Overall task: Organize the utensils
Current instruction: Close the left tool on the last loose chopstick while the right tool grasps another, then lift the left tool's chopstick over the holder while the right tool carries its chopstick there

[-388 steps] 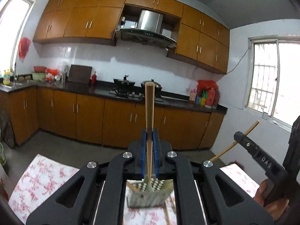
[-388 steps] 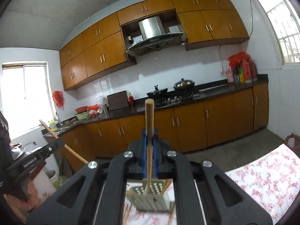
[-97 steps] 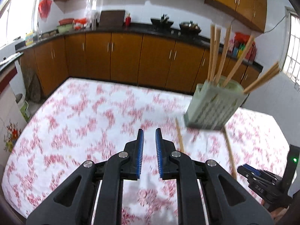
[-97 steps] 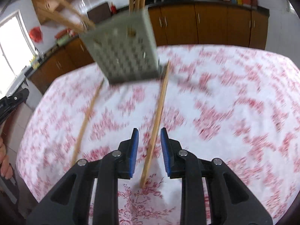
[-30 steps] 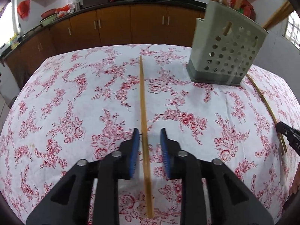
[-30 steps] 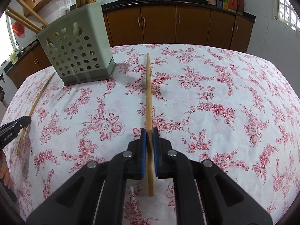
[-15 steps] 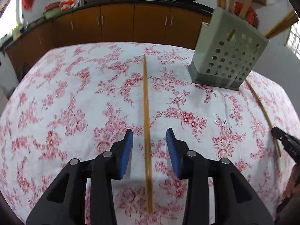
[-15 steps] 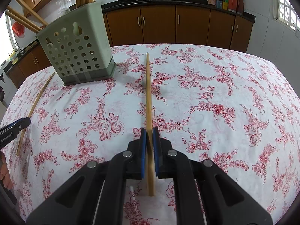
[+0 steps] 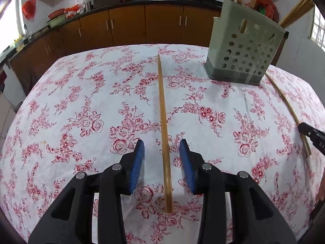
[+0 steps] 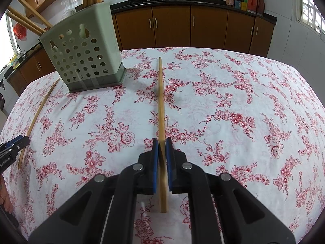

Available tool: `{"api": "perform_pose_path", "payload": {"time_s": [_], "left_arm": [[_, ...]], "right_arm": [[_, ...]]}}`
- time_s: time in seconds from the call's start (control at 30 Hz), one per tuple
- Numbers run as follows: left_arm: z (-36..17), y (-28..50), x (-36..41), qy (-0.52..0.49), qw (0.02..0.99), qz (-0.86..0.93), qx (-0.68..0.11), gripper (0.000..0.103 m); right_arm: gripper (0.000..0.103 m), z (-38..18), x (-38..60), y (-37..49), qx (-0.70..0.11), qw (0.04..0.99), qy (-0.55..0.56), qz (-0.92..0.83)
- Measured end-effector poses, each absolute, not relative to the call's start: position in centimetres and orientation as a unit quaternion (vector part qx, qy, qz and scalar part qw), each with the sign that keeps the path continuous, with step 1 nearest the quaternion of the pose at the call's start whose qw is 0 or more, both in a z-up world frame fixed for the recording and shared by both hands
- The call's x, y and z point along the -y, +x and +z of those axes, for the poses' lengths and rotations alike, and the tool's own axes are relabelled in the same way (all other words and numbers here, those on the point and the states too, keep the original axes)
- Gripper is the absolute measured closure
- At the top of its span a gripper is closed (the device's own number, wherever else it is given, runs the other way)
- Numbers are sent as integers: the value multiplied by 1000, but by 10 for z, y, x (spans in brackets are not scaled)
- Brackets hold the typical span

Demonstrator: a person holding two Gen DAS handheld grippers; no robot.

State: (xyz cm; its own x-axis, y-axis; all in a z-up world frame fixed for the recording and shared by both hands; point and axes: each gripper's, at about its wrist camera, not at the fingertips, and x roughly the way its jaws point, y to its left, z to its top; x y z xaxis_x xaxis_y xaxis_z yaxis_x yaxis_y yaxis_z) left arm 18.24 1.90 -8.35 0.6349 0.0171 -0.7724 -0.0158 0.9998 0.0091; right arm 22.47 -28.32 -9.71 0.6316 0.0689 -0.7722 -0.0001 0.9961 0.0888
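Observation:
A long wooden chopstick lies on the flowered tablecloth, pointing away from me. My left gripper straddles its near part. The jaws are closing, and both blue pads stand clear of the wood. In the right wrist view my right gripper is shut on a second chopstick, whose far end rests on the cloth. The pale green perforated holder stands upright at the back of the table with several chopsticks in it.
The flowered tablecloth covers the whole table. The right gripper's tip shows at the right edge, over its chopstick. The left gripper's tip shows at the left edge. Brown cabinets stand behind the table.
The left jaws stand wider around the chopstick than a second ago. The right gripper has kept its grip and has not moved.

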Motion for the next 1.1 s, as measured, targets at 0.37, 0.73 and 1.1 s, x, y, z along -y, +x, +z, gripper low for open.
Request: {"api": "perform_pose_path", "payload": {"time_s": [0.37, 0.73, 1.1], "left_arm": [[-80, 172, -31, 5, 902, 5, -432, 96], [-3, 160, -43, -10, 939, -9, -344, 96], [54, 157, -51, -44, 960, -18, -276, 96]], "right_arm": [[95, -94, 293, 206, -427, 901, 71, 36], [95, -15, 308, 184, -318, 945, 71, 28], [95, 32, 314, 180, -253, 964, 76, 29]]}}
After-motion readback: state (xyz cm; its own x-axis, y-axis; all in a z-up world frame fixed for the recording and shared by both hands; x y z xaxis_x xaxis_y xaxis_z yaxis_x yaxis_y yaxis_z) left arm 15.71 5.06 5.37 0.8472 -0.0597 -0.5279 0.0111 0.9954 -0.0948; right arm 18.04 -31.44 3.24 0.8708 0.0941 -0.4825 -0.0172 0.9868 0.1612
